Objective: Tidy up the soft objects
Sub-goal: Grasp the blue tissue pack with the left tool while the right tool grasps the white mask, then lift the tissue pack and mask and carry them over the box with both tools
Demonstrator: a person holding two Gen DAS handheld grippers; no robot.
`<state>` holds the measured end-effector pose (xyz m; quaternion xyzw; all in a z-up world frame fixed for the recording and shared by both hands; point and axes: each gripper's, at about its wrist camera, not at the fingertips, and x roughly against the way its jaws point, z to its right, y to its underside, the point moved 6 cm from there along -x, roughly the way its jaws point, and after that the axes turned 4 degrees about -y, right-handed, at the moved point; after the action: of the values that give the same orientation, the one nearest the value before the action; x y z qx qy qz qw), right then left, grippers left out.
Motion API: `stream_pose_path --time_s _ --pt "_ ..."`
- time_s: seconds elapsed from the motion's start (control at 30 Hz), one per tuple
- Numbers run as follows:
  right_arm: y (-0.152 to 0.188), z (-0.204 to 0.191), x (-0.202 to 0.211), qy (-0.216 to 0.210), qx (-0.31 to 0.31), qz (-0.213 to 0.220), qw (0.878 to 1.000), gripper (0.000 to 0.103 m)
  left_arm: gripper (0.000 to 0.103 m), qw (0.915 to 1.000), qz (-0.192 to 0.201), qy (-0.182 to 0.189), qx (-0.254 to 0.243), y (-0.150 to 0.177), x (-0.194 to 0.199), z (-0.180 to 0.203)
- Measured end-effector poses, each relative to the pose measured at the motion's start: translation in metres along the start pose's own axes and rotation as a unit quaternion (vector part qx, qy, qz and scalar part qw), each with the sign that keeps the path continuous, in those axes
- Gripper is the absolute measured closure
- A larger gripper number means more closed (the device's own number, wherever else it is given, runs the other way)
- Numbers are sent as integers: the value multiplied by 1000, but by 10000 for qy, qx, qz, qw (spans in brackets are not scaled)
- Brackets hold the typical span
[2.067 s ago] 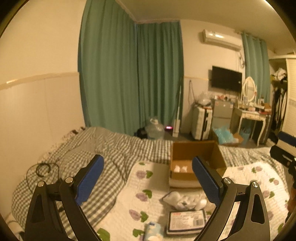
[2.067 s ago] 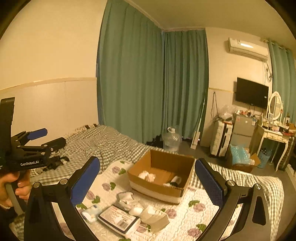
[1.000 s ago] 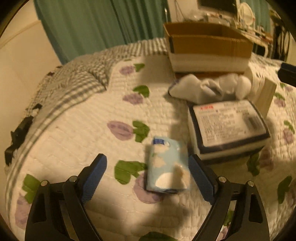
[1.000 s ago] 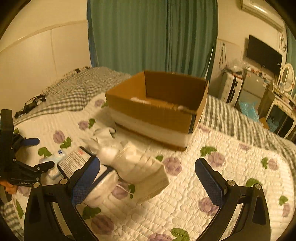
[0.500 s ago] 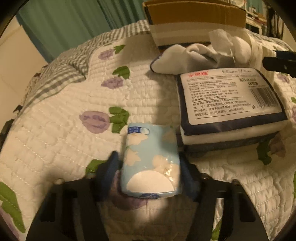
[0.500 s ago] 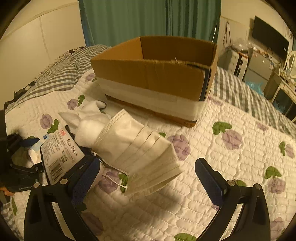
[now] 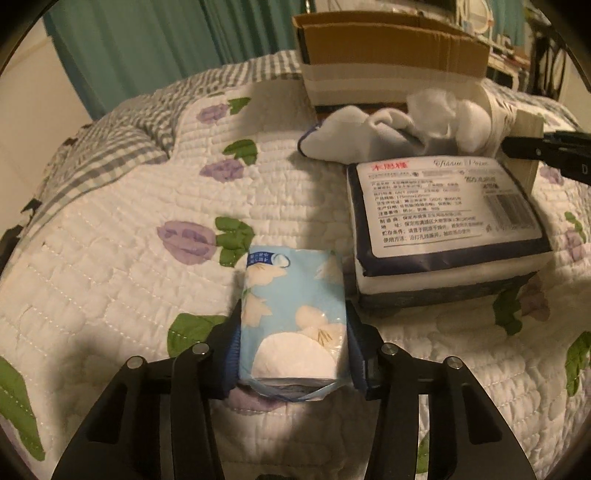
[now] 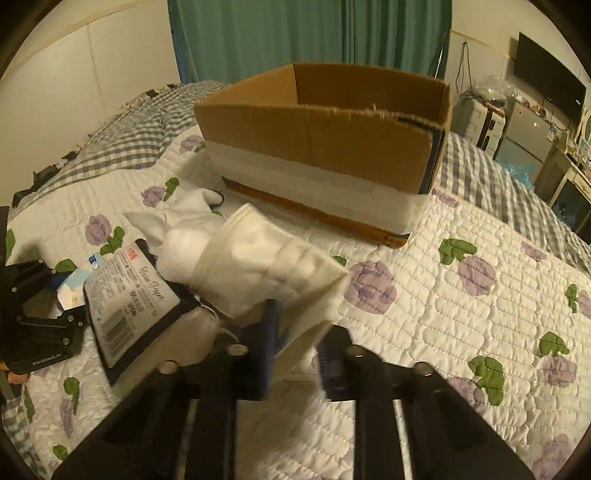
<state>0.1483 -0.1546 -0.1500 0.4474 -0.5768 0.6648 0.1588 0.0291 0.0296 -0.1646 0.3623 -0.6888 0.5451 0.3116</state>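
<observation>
Tissue pack (image 7: pixel 291 314), small, light blue with white flower print, lies on the quilted bed cover (image 7: pixel 122 258) and is pinched between the two blue pads of the left tool (image 7: pixel 293 354), one pad on each long side. Left tool is clenched on it; pack still touches the quilt as far as can be seen. Just right of it, touching or nearly touching, sits a bigger tissue package (image 7: pixel 447 236), dark blue wrap with a white printed label facing up. Behind that package: a pile of white socks (image 7: pixel 354 136) and a fluffy white cotton wad (image 7: pixel 443 110), then the cardboard box (image 7: pixel 388 59), open top, white tape band around its lower wall.

Right wrist view: right tool (image 8: pixel 295 343) is clamped on the near edge of a stack of white pleated face masks (image 8: pixel 273 273), fingers close together with the mask stack between them; this area is blurred. Mask stack tilts up and away from the tool, leaning over the white socks (image 8: pixel 184 214) and the labelled tissue package (image 8: pixel 136 295). Cardboard box (image 8: pixel 325 147) stands just beyond the masks on the quilt (image 8: pixel 480 295); its contents are hidden from this angle. Left tool (image 8: pixel 40 317) shows at far left, holding the blue pack (image 8: pixel 72 291).

Green curtain (image 8: pixel 295 33) hangs behind the bed.
</observation>
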Motion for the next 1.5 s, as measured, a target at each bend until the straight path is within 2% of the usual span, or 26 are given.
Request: stream_pose_path --time_s 0.07,0.4,0.73,1.1,1.5 --pt "0 -2 7 16 -12 90 10000 98 57 10000 63 11 75 -1 4 -2" --pt "1 -16 48 302 -42 620 9976 99 58 9975 539 79 453 -7 39 -13" --pt "4 -38 107 482 -120 1209 9914 99 58 9918 1084 68 676 -10 92 -23" --pt "1 -69 171 587 19 1809 9817 99 58 9755 1964 114 984 -29 171 -34" --pt "-35 -101 248 672 255 2558 9640 99 58 9522 2830 292 1113 -71 246 -47"
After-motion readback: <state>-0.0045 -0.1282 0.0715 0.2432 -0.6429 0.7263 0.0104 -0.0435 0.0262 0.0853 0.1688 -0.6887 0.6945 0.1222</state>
